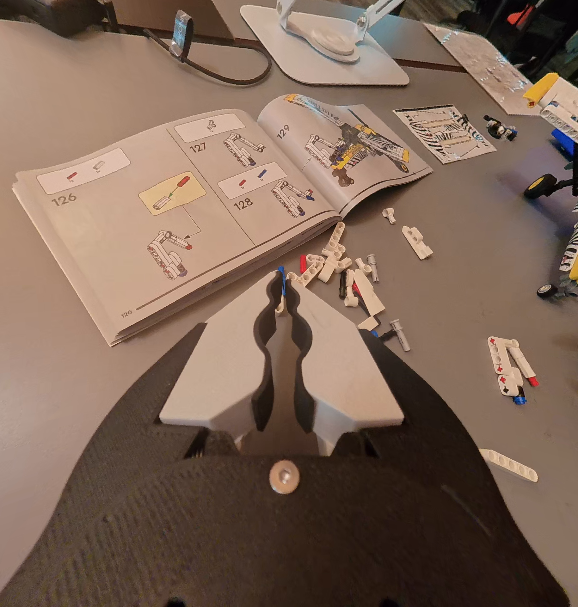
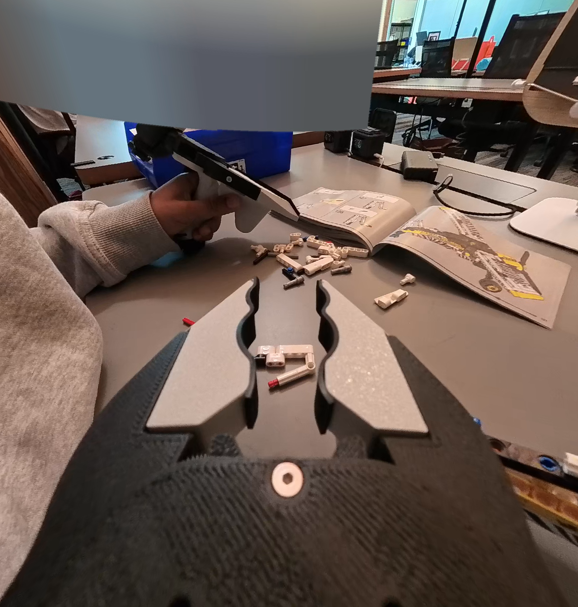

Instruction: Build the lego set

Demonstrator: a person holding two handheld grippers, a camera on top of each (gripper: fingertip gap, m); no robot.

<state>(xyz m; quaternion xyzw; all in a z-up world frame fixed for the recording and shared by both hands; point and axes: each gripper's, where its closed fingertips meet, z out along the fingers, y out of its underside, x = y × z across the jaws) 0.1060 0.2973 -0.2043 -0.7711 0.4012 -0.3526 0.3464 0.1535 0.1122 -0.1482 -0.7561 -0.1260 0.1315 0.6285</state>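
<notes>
On grey table, beside open instruction booklet: left gripper pinched nearly closed on a thin blue pin, above loose white pieces. Right gripper spread wide, holding nothing, framing small white sub-assembly flat on table. Partly built yellow-and-white model at far right.

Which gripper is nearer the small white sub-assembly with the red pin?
Right. The right gripper hovers open over the white sub-assembly, framing it between its jaws; the left gripper is off at the loose-parts pile.
</notes>
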